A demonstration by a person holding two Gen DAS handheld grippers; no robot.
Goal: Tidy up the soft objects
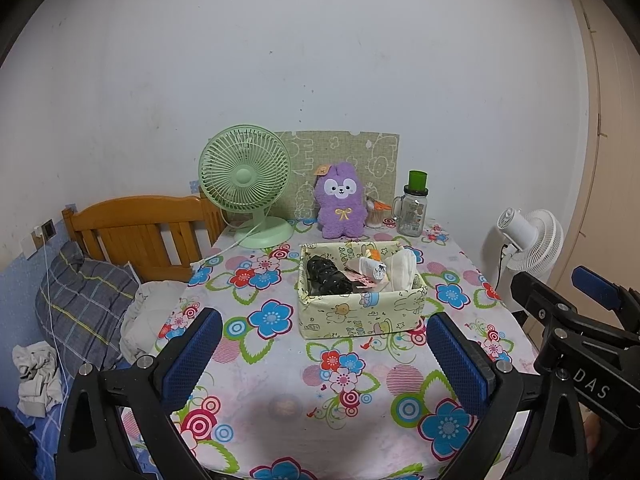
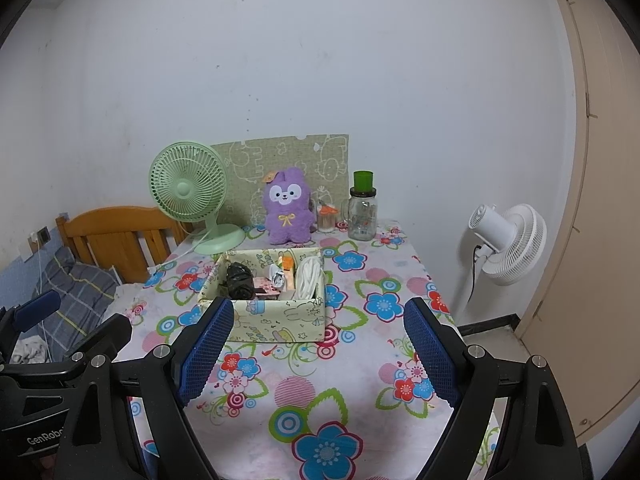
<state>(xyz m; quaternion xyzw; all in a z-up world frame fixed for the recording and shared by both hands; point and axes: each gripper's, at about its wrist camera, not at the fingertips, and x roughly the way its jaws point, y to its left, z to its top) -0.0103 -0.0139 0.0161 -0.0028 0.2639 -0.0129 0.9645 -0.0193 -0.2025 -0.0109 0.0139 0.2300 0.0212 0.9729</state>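
Hovering side by side over the near edge of the bench point(image 1: 360, 420), the left gripper point(image 1: 324, 356) and the right gripper point(image 2: 318, 350) both point toward a pale fabric box point(image 1: 360, 312) printed with cartoon animals, which sits in the middle of the flowered cloth. Each pair of jaws stands wide apart with nothing between the blue pads, and neither touches anything.

Inside the box lie the soft things: a dark crumpled bundle point(image 1: 328, 278) at the left end, a white rolled item point(image 1: 370, 268) and a flat pink piece point(image 1: 364, 280) in the middle, and a bunched white cloth point(image 1: 402, 270) at the right end (in the right wrist view it looks more like looped cord, so I cannot say which it is). Behind the box, against a patterned board, a purple plush toy point(image 1: 340, 206) sits upright between a green desk fan point(image 1: 246, 184) and a glass jar with a green cap point(image 1: 412, 208).

All of these should be light and yielding, so they will squash and sag rather than resist. The plush would best be pinched across its body or its head, where the stuffing gives bulk; its thin ears may slip free. The bundles in the box want a grip around their thickest fold, taken from above, since loose ends will trail. The box itself looks soft-walled and may buckle if squeezed at one side; its rim would be the firmer hold
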